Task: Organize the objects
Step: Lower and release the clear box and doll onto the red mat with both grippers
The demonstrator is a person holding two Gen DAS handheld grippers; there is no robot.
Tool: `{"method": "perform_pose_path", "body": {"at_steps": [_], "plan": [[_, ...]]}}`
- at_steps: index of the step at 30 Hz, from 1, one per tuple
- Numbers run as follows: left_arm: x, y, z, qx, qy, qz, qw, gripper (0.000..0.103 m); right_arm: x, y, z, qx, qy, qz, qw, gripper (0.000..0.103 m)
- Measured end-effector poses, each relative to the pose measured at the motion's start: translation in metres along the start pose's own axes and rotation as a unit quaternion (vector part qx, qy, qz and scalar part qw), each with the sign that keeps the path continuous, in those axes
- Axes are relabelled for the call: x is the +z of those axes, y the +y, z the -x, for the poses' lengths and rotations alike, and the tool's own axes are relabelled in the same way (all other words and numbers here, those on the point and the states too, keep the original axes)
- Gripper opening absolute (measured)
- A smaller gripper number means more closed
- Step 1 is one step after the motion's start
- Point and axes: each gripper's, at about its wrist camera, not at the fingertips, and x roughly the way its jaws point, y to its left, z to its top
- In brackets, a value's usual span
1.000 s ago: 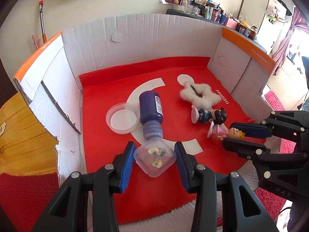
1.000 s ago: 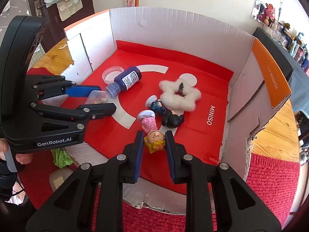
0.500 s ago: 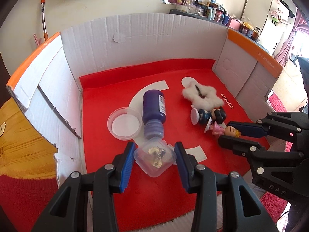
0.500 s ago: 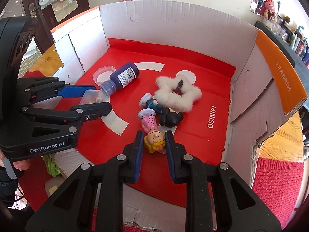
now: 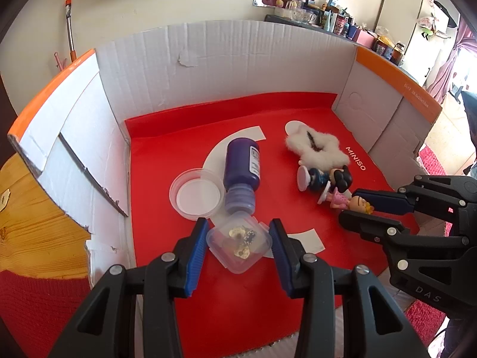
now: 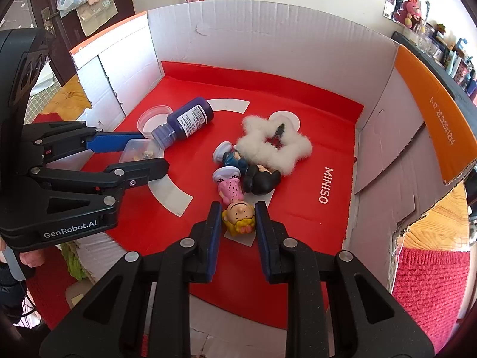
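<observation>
My left gripper [image 5: 238,238] is shut on a small clear square container [image 5: 240,243] of metal trinkets, held by two of its corners at the near edge of the red box floor. It is also in the right wrist view, left gripper [image 6: 149,152] and container [image 6: 138,152]. My right gripper [image 6: 237,217] is shut on the yellow-haired head of a pink-dressed doll [image 6: 229,189], whose body lies stretched away from me. From the left, the right gripper [image 5: 350,205] and doll [image 5: 337,198] are at the right.
A purple bottle [image 5: 241,167] lies on its side, its neck just beyond the container. A round clear lid [image 5: 196,192] sits to its left. A white fluffy star [image 6: 274,146] and a dark-haired figure [image 6: 253,176] lie beside the doll. White cardboard walls [image 5: 223,68] enclose the floor.
The right gripper has shifted slightly with the doll's head still in its grip. The left gripper and its container have stayed where they were.
</observation>
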Motion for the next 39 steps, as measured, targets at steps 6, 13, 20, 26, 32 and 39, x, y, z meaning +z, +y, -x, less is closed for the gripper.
{"method": "perform_pose_path", "body": {"at_steps": [6,13,20,26,32,39], "plan": [[0.000,0.002,0.001,-0.003,0.001,0.001,1.0000,0.044,0.000,-0.001,0.000,0.001,-0.001,-0.001,1.000,0.021],[0.001,0.002,0.001,0.000,0.001,-0.002,1.0000,0.044,0.000,-0.003,0.001,0.004,-0.001,-0.004,1.000,0.022],[0.000,0.000,0.002,0.001,0.002,-0.007,1.0000,0.046,-0.001,-0.003,0.001,0.005,-0.001,-0.004,1.000,0.022],[-0.002,-0.001,0.003,0.001,0.001,-0.006,1.0000,0.053,0.002,0.000,0.004,0.008,-0.001,-0.009,1.000,0.022],[-0.004,-0.002,0.008,0.002,-0.001,-0.008,1.0000,0.054,0.004,0.006,0.005,0.007,-0.002,-0.007,1.000,0.022],[-0.007,-0.004,0.015,0.009,-0.010,-0.009,0.9999,0.054,0.001,0.009,0.007,0.006,-0.004,-0.006,1.000,0.022]]}}
